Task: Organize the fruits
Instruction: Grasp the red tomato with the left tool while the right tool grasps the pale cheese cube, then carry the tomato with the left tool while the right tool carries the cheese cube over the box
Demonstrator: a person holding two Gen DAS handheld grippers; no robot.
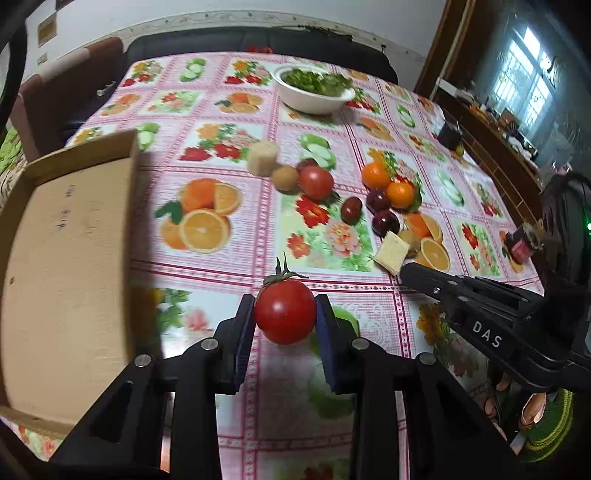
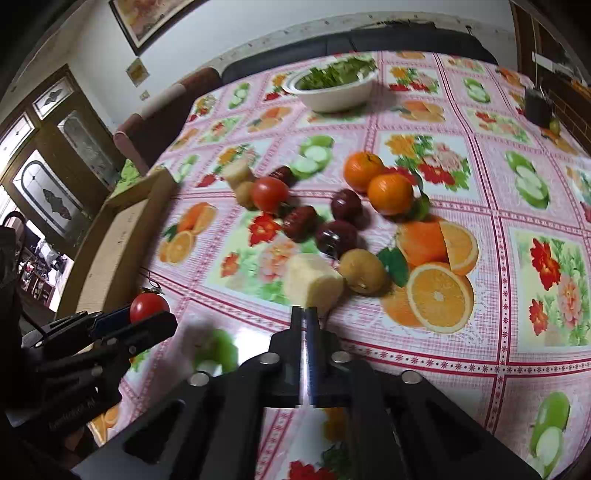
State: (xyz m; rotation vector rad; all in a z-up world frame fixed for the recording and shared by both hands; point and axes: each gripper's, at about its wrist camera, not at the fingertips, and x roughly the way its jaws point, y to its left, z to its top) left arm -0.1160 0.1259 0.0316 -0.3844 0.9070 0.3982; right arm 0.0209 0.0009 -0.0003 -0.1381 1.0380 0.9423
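The fruit-print tablecloth (image 1: 229, 266) carries loose fruit (image 1: 316, 181), a white bowl (image 1: 312, 99) and a cardboard tray (image 1: 66, 258).

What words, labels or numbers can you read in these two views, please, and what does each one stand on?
"DAS": white letters on the black body of the right gripper, seen from the left wrist.
Embossed lettering on the left gripper, seen from the right wrist: too blurred to read.
Dark marks on the cardboard box: too smeared to read.
Small wall signs and framed picture: nothing legible.
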